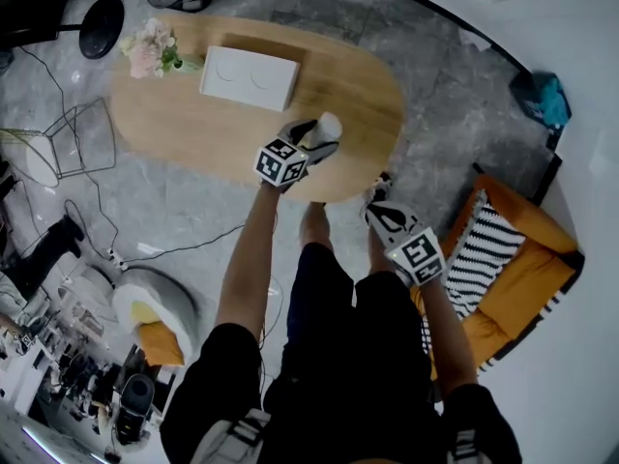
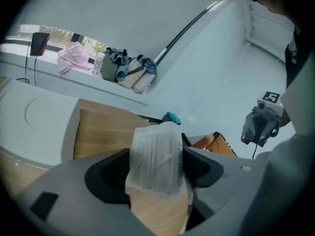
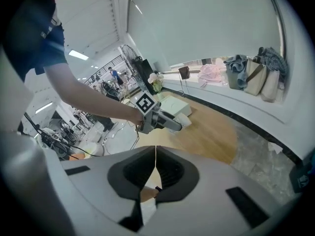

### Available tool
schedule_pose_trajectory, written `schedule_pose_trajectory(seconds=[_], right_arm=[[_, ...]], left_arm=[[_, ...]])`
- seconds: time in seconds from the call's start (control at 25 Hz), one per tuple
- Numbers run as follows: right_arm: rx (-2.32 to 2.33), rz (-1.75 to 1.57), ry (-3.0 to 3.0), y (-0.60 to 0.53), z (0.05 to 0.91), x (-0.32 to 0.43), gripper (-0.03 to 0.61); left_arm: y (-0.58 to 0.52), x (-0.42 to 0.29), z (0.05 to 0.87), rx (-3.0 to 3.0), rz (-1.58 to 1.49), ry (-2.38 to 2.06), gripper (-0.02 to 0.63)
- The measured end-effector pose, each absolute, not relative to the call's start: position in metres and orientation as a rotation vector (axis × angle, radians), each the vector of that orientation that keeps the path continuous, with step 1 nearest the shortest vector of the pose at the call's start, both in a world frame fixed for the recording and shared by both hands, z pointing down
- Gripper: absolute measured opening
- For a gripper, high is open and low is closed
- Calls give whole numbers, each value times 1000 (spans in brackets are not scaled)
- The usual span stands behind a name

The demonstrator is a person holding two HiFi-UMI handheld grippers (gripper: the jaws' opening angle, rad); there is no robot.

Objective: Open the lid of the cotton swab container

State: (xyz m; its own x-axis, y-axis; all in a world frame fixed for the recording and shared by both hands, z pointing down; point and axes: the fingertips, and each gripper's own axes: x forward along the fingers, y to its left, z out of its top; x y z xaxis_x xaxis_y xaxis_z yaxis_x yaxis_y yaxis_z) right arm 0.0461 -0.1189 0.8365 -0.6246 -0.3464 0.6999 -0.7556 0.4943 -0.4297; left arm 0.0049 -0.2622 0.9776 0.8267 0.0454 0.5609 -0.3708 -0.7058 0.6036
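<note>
Cotton swab container (image 2: 157, 151), clamped in left claw (image 2: 156, 173), may slip if the closed, empty right claw (image 3: 155, 173) at 4 o'clock tugs hard.

Wooden table (image 1: 360, 93) — white box (image 1: 249, 77), flowers (image 1: 147, 48)

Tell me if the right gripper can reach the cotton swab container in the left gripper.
Probably yes: the cotton swab container sticks out of the left gripper, nothing stands between it and the right gripper, but those jaws are shut.
</note>
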Motion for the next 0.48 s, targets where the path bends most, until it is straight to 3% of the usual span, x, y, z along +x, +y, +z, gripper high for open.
schedule_pose_trajectory(seconds=[0.48], right_arm=[[902,870,-2297,-131,739,34,-3]], left_arm=[[-198,-11,782,2252,456,186,325]])
